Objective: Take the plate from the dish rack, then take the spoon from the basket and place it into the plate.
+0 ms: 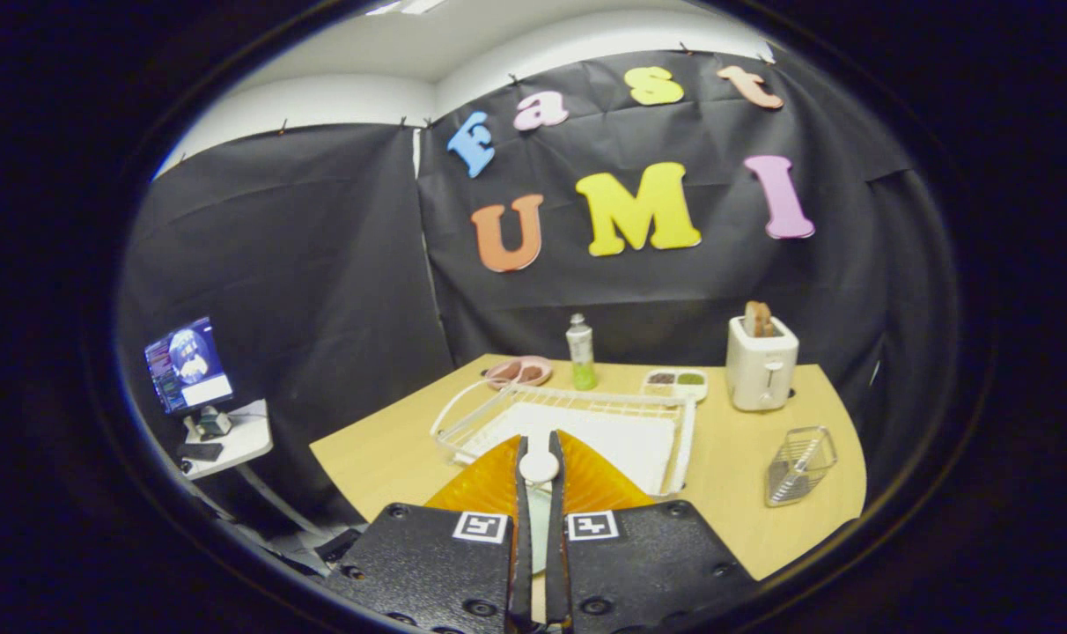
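Observation:
My gripper (539, 471) is shut on a pale plate (539, 465). The plate stands edge-on between the two fingers, so I see little more than its rim and a thin strip running back between them. Just ahead of and below the fingers lies the white wire dish rack (586, 403) on its white mat, with no other dishes in it. To the right of the rack, near the table's right edge, stands a small wire basket (800, 465) with the spoon (793, 480) leaning inside it.
Beyond the rack on the wooden table (384, 449) stand a pink dish (518, 371), a green bottle (579, 352), a small divided tray (674, 381) and a white toaster (761, 363) holding toast. A monitor (187, 365) sits on a side stand at the left.

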`<state>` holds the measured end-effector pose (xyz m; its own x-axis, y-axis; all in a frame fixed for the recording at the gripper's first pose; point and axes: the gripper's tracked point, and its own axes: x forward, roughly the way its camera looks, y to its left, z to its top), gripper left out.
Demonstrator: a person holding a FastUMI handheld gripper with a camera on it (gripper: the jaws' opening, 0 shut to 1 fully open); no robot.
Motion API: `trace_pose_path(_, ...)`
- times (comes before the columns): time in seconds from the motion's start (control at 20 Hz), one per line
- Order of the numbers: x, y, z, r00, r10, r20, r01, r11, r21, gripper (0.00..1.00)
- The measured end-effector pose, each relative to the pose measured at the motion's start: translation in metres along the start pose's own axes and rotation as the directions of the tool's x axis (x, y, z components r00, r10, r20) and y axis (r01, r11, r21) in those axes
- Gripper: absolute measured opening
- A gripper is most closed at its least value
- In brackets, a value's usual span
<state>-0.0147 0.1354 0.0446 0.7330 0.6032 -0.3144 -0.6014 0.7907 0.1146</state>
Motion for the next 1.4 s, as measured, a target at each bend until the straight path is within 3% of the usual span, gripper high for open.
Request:
trace_pose_path(0.3, 0.053, 0.041, -0.044, 0.985, 0.076, -0.152, -0.077, 0.997, -0.001, 0.11)
trace_pose_path(0.6, 0.088, 0.063, -0.077, 0.961, 0.105, -0.254, -0.103, 0.994, 0.023, 0.11)
trace_pose_path(1.05, 0.103, 0.059, -0.089, 0.951, 0.108, -0.291, -0.097, 0.994, 0.054, 0.20)
trace_pose_path(1.2, 0.102, 0.050, -0.080, 0.964, 0.082, -0.253, -0.069, 0.996, 0.057, 0.42)
trace_pose_path(1.4, 0.091, 0.036, -0.065, 0.984, 0.034, -0.175, -0.028, 0.999, 0.037, 0.60)
